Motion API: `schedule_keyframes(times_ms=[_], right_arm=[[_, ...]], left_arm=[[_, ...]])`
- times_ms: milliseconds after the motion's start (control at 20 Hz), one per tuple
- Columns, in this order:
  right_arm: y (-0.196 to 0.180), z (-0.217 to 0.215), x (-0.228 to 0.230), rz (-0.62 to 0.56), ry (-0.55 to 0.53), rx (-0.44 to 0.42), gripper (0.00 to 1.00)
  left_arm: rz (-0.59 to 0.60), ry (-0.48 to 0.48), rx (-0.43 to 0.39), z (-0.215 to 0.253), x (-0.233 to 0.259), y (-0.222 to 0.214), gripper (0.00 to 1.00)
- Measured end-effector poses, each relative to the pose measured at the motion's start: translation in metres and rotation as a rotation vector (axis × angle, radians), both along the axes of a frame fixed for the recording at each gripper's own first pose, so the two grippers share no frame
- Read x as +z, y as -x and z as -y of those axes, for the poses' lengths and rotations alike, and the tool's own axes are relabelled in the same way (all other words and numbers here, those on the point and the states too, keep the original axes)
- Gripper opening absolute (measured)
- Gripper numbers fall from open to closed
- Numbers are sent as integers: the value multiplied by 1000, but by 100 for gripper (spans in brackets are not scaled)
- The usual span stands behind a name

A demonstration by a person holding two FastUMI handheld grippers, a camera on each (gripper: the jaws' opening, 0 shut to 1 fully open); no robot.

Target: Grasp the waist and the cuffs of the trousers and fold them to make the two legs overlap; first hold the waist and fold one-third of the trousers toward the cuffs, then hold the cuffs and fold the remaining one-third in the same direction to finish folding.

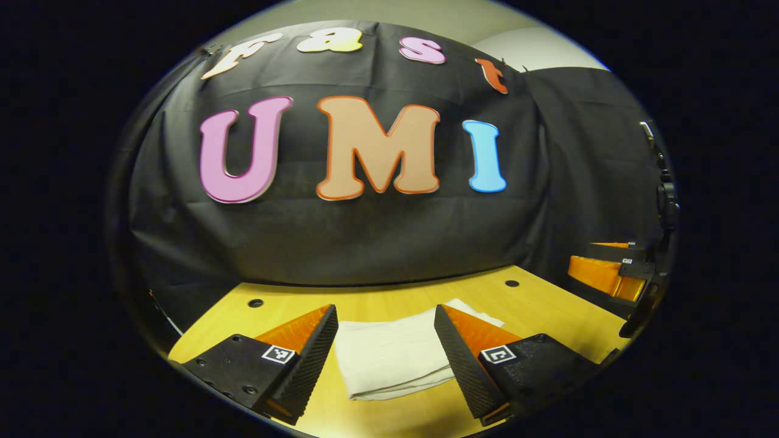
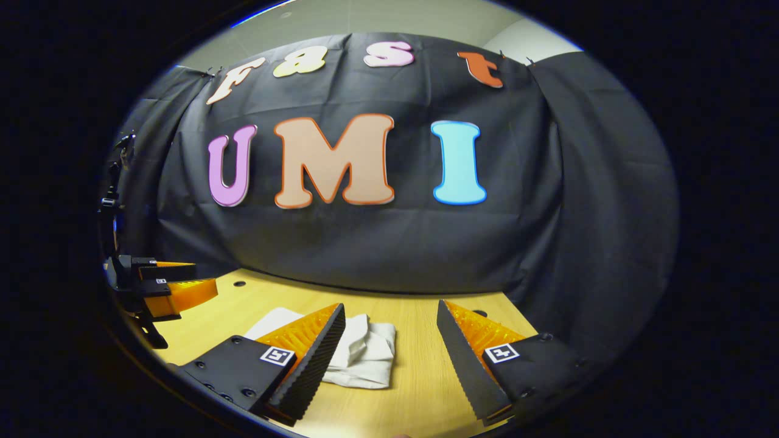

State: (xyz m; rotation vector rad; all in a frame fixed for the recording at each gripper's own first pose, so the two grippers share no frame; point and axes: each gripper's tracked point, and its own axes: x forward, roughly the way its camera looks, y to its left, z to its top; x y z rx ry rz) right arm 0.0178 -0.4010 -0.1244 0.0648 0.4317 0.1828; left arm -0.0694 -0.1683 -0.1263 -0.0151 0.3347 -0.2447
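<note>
The trousers (image 1: 392,356) lie folded on the counter (image 1: 535,304); both hand-held grippers, left (image 1: 386,371) and right (image 2: 389,371), gape wide, holding nothing. Folding looks finished.

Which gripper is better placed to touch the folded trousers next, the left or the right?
Probably the left gripper: its open fingers frame the folded trousers centrally. The right gripper is also open, but there the trousers lie toward one finger.
</note>
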Motion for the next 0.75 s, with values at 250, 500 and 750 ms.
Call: schedule_keyframes(times_ms=[250,500,750], right_arm=[[20,-25,37,70,-2,-7,98],[36,-35,52,83,-10,-21,97],[41,-32,65,106,4,-52,98]], left_arm=[[33,-37,79,-58,22,14,93],[51,-30,138,-100,35,28,94],[88,-51,160,-123,49,27,94]])
